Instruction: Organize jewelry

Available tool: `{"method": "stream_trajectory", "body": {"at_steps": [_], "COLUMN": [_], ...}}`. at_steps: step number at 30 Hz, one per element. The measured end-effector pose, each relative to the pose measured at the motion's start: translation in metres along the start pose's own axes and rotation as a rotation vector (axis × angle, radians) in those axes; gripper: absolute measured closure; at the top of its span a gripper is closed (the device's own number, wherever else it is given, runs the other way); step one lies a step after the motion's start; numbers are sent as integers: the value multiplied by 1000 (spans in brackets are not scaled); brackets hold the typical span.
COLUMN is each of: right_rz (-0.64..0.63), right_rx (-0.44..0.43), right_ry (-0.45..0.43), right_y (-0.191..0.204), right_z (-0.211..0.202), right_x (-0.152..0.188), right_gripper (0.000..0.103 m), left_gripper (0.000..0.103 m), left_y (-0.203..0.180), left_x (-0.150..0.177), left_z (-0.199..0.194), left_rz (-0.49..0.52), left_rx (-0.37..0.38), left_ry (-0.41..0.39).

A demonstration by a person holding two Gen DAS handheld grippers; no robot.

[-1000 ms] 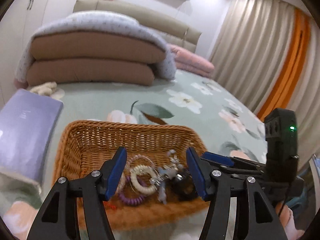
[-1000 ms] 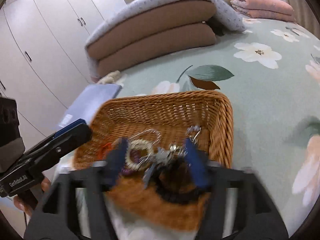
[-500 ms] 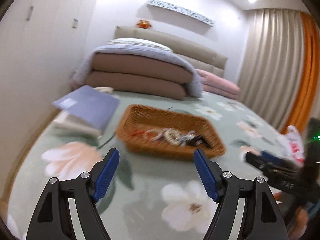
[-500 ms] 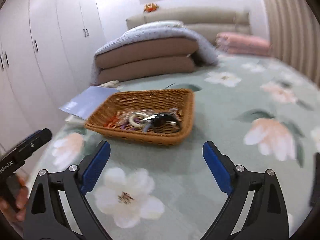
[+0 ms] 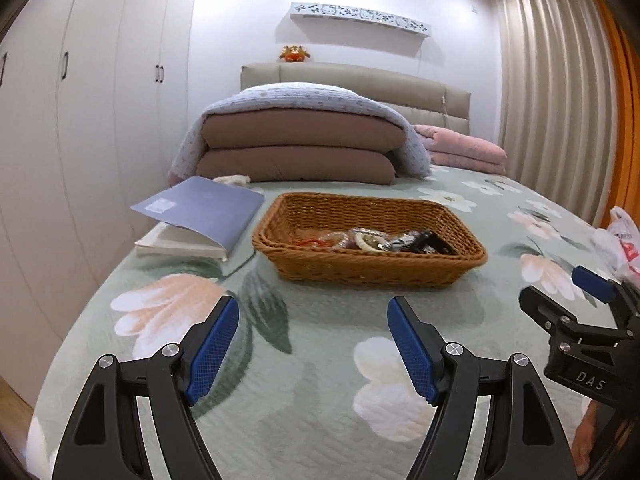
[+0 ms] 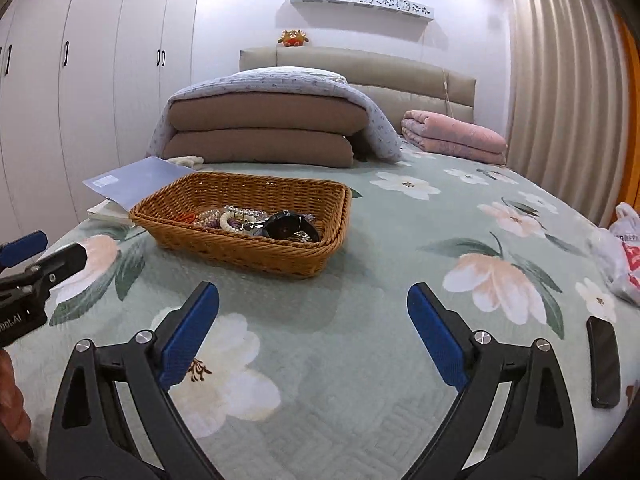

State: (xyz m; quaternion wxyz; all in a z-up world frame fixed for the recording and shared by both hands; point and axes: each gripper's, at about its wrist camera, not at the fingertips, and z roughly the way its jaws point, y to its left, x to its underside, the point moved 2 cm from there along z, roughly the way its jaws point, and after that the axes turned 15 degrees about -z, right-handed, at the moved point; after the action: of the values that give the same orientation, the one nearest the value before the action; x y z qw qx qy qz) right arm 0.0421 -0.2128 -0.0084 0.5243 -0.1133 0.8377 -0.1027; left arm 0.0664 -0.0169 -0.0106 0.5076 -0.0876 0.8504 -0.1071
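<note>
A woven wicker basket (image 5: 372, 270) (image 6: 240, 252) sits on the floral green bedspread. In it lies a tangle of jewelry (image 5: 368, 240) (image 6: 240, 218): bead bracelets, a purple coil, a black watch (image 6: 286, 226). My left gripper (image 5: 312, 308) hovers over the bedspread well short of the basket, open, with nothing between its blue pads. My right gripper (image 6: 313, 290) also hangs back from the basket, open wide and empty. Each gripper shows at the edge of the other's view: the right gripper (image 5: 560, 292) and the left gripper (image 6: 50, 250).
A lilac book (image 5: 200, 208) lies left of the basket on a white one. Folded brown quilts (image 5: 296, 148) and a pink blanket (image 6: 452, 136) are stacked at the headboard. A black phone (image 6: 604, 364) and a plastic bag (image 6: 624, 248) lie at the right edge.
Both grippers have drawn back from right over the jewelry in the basket to above the bedspread. Both jaws have spread wider. Neither has carried anything out.
</note>
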Motion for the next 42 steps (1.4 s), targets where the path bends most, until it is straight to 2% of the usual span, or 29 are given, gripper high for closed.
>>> {"method": "stream_trajectory", "body": {"at_steps": [7, 12, 14, 22, 32, 36, 42], "right_rz": [21, 21, 17, 26, 96, 68, 70], "right_rx": [26, 55, 62, 53, 13, 57, 69], "right_ry": [0, 4, 6, 14, 87, 91, 64], "right_y": [-5, -7, -8, -12, -26, -25, -22], "right_z": [0, 2, 2, 1, 14, 9, -3], "right_x": [-1, 1, 1, 4, 16, 18, 16], "right_gripper": [7, 7, 7, 6, 6, 6, 6], "left_gripper": [25, 25, 25, 25, 25, 25, 25], "left_y": [-12, -11, -8, -11, -17, -21, -26], "left_x": [12, 17, 19, 22, 26, 29, 32], "left_z": [-4, 2, 6, 0, -15, -22, -32], "left_rz": [26, -27, -32, -13, 13, 34, 55], "left_rx": [-5, 32, 11, 11, 13, 18, 26], "left_ry": [-4, 44, 52, 46, 19, 14, -9]}}
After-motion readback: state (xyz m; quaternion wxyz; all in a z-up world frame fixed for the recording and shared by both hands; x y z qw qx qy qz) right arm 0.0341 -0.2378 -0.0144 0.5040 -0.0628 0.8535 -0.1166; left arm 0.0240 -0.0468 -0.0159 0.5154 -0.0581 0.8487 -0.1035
